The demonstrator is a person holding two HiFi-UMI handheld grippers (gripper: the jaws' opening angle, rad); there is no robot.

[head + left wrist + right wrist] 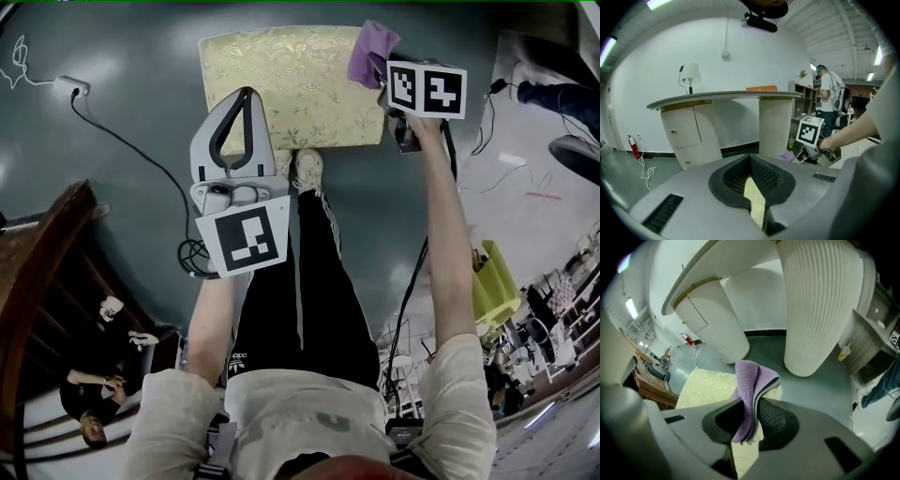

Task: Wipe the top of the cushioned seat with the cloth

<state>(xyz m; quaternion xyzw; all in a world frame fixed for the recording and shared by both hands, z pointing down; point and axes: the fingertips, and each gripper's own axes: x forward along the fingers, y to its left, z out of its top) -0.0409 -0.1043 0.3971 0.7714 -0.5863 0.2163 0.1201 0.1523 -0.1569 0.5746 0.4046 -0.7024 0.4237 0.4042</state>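
Head view, seat: a square pale-gold cushioned seat (281, 84) with a leaf pattern stands on the dark grey-green floor (131, 56), just ahead of the person's pale shoes (307, 169).
Head view, cloth: a folded purple terry cloth (372, 49) sits over the seat's far right corner; whether it touches the fabric cannot be told here.
Head view, right gripper: the right gripper (380, 73), with its marker cube on top, is held at that same corner, at the seat's right edge.
Head view, left gripper: the grey left gripper (244, 98) hangs above the seat's near left part, its two bowed fingers meeting at the tips.
Left gripper view, jaws: closed together with nothing between them; a strip of the gold seat shows past them.
Left gripper view, surroundings: the right gripper and a bit of purple cloth appear to the right, in front of a white ribbed column (776, 124) under a curved white counter (726, 96) that carries a small white lamp (692, 74); a person (832, 96) stands far behind.
Right gripper view, jaws: clamped on the cloth, whose folded edge rises between the dark pads.
Right gripper view, seat: lies below and left of the cloth, the ribbed column beyond.
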